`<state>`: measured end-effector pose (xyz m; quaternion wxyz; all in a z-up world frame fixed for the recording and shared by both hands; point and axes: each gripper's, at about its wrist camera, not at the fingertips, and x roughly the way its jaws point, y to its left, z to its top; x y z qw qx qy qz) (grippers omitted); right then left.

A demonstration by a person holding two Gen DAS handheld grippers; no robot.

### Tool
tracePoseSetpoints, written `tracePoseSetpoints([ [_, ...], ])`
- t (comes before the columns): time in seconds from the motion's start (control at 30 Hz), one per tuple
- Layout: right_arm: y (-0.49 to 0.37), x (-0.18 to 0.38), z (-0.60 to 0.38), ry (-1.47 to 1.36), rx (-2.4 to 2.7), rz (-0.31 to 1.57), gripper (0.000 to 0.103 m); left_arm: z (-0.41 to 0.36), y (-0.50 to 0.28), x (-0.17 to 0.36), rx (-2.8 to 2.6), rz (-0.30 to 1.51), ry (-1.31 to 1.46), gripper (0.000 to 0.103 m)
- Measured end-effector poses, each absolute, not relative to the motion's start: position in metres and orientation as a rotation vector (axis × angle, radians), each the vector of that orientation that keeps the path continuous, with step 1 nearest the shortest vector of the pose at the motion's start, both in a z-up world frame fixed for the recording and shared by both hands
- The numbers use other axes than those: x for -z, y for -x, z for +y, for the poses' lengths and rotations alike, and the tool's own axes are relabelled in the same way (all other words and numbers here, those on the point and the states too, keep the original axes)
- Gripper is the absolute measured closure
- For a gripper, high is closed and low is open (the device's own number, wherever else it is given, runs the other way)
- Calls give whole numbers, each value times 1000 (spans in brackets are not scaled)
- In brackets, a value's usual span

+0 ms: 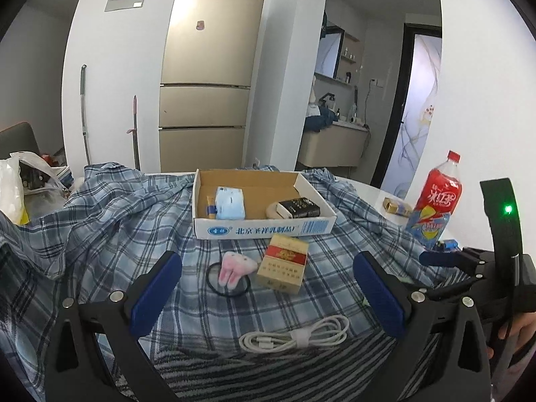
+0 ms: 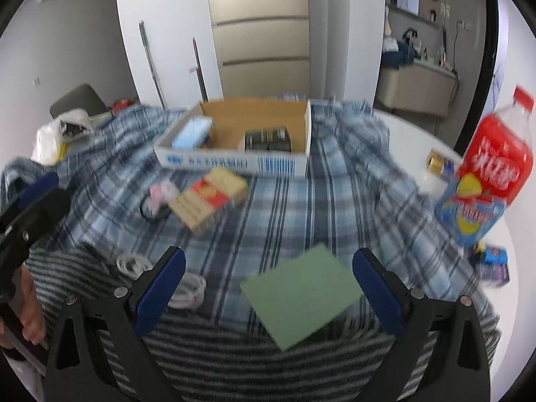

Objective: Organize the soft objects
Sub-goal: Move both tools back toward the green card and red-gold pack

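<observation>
Both grippers are held low over the near edge of the bench, pointed toward its far edge. The left gripper (image 1: pixel 268 288) has its fingers spread wide with nothing between them; the right gripper (image 2: pixel 269 291) is likewise spread wide and empty, though its view is blurred. Part of a hand (image 2: pixel 28 305) is seen on the left gripper's handle.

The bench is covered by one plaid cloth (image 1: pixel 110 221). One box (image 1: pixel 264 227) sits toward the far edge; in it are counted one blue tissue pack (image 1: pixel 230 202) and one dark pack (image 1: pixel 299 208). Just before the box lie one pink plush (image 1: pixel 234 268) on a black ring (image 1: pixel 214 288) and, touching the plush, one red-and-tan pack (image 1: pixel 283 263). One white cable (image 1: pixel 294 335) and one green sheet (image 2: pixel 301 294) lie near the near edge. One red bottle (image 1: pixel 435 201) stands at the right edge.
</observation>
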<state>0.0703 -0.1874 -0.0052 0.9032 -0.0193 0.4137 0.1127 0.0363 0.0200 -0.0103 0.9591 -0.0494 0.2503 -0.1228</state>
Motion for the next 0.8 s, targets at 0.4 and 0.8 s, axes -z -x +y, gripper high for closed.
tracePoseSetpoints([
  [0.4,-66,18,-220,-109,-189,918,3,11,-45,19,299,559,83,3],
  [0.8,-68,23,-263,-97,-79,970,37,-76,-91,50,504,865,-123,65],
])
